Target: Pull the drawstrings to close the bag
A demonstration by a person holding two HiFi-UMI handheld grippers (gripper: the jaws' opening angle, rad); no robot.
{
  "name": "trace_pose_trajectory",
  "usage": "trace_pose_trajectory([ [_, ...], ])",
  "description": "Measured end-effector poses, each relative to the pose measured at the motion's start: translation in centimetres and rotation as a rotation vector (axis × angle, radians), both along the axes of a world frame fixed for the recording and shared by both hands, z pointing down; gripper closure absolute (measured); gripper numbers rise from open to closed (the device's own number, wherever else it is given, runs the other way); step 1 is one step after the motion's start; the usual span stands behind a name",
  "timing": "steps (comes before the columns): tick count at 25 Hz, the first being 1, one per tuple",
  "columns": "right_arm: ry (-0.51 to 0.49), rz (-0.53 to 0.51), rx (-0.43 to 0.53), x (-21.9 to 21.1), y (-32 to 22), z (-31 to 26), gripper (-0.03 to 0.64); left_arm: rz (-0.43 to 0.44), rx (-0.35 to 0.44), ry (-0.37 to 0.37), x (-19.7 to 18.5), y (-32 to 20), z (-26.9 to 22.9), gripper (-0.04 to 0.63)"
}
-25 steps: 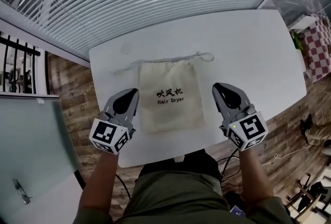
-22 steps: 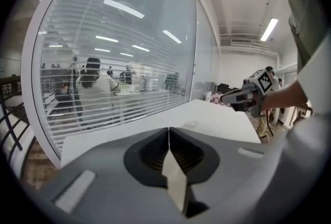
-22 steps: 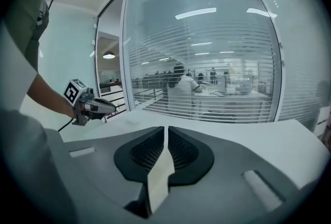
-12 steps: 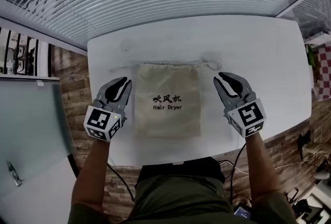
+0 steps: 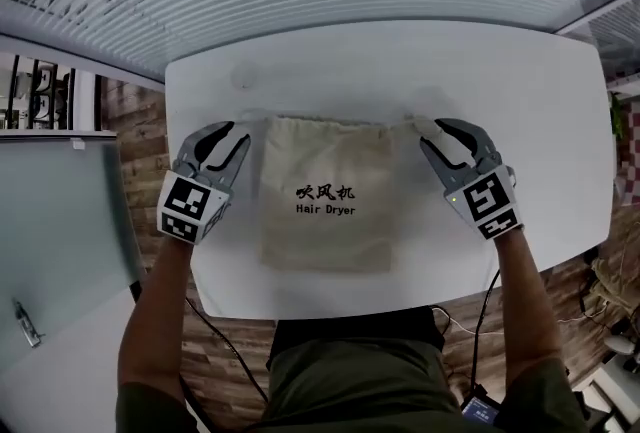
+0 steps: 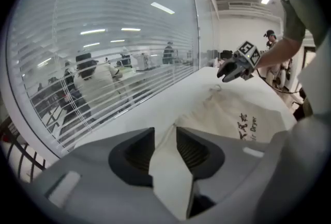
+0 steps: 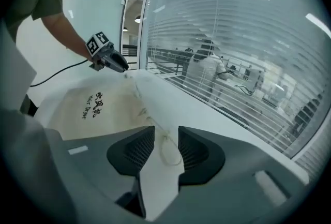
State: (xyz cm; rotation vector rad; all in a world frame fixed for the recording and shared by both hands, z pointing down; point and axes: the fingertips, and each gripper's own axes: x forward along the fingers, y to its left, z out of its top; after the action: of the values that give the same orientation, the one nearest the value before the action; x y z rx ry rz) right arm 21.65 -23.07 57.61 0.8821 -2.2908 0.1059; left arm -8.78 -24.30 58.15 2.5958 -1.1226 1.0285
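Both forearms, left (image 5: 165, 301) and right (image 5: 520, 291), reach in over the near edge of the table (image 5: 400, 61). The left gripper (image 5: 233, 132) hangs near the left edge and the right gripper (image 5: 432, 125) toward the right edge, both tipped nose-down. Their jaws have just been opening and stand apart. The drawstring loop (image 7: 168, 150) lies unpressed between the right pair, and a corner of the bag (image 6: 227, 114) shows in the left pair's gap.

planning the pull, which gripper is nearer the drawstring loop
Right. The loop lies between the right gripper's jaws; the left gripper is at the bag's opposite top corner. Both have just been opening.
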Motion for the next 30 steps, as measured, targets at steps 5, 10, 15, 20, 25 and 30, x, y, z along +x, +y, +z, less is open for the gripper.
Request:
trace_pose_trajectory([
  [5, 0.086, -0.079, -0.015, -0.1, -0.9, 1.8, 0.458, 0.111, -0.010, -0.148, -0.5, -1.3, 1.4, 0.462],
  [10, 0.150, -0.170, -0.045, -0.8, -1.2, 4.1, 0.436, 0.221, -0.037, -0.271, -1.1, -1.7, 4.0, 0.428],
  [15, 0.133, -0.212, -0.090, -1.5, -1.4, 4.9, 0.436, 0.283, -0.069, -0.283, -1.3, -2.4, 4.6, 0.426],
  [20, 0.080, -0.224, -0.128, -1.6, -1.8, 4.7, 0.439, 0.314, -0.110, -0.224, -1.2, -2.7, 4.5, 0.439],
  [25, 0.069, -0.277, -0.168, -1.9, -1.4, 5.0, 0.459, 0.350, -0.122, -0.199, -0.8, -1.9, 4.8, 0.502],
  [30, 0.041, -0.302, -0.205, -2.3, -0.5, 5.1, 0.549, 0.344, -0.109, -0.200, -0.5, -1.2, 5.0, 0.569],
])
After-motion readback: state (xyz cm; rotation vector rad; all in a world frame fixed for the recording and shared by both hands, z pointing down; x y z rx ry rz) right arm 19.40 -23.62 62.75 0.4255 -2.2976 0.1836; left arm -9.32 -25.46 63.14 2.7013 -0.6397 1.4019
